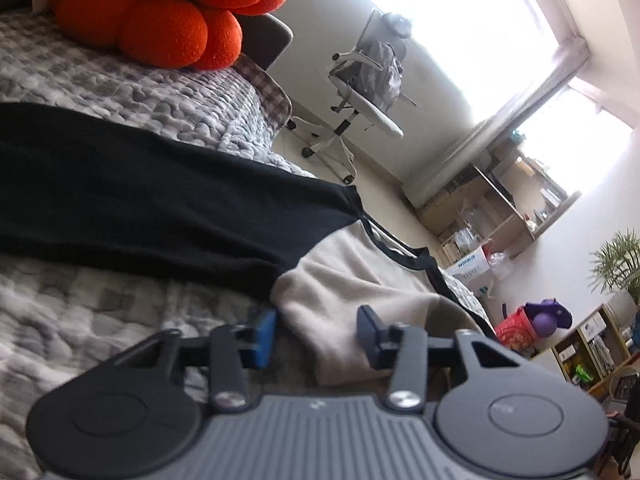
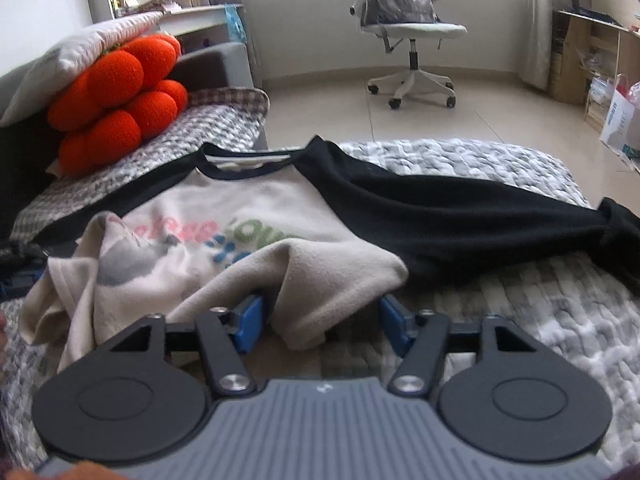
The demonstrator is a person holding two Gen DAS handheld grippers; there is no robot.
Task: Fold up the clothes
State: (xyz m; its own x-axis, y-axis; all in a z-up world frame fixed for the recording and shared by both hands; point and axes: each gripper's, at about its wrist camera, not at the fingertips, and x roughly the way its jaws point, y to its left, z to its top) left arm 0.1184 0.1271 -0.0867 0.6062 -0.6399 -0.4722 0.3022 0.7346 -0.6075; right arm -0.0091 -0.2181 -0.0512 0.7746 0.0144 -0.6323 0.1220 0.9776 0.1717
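A cream shirt [image 2: 256, 204] with black raglan sleeves and a printed front lies on a grey checked bed cover [image 2: 520, 308]. Its hem is folded up toward the collar. One black sleeve [image 2: 460, 216] stretches right. My right gripper [image 2: 320, 320] is open, its blue pads either side of the folded cream hem edge. In the left wrist view the shirt's cream body [image 1: 352, 280] and a black sleeve [image 1: 140, 192] lie ahead. My left gripper [image 1: 318, 332] is open, with the cream edge between its fingers.
An orange knotted cushion [image 2: 120, 104] and a pale pillow [image 2: 80, 56] sit at the bed's head. A white office chair [image 2: 408, 32] stands on the tiled floor beyond the bed. Shelves and boxes [image 2: 592, 52] line the far right wall.
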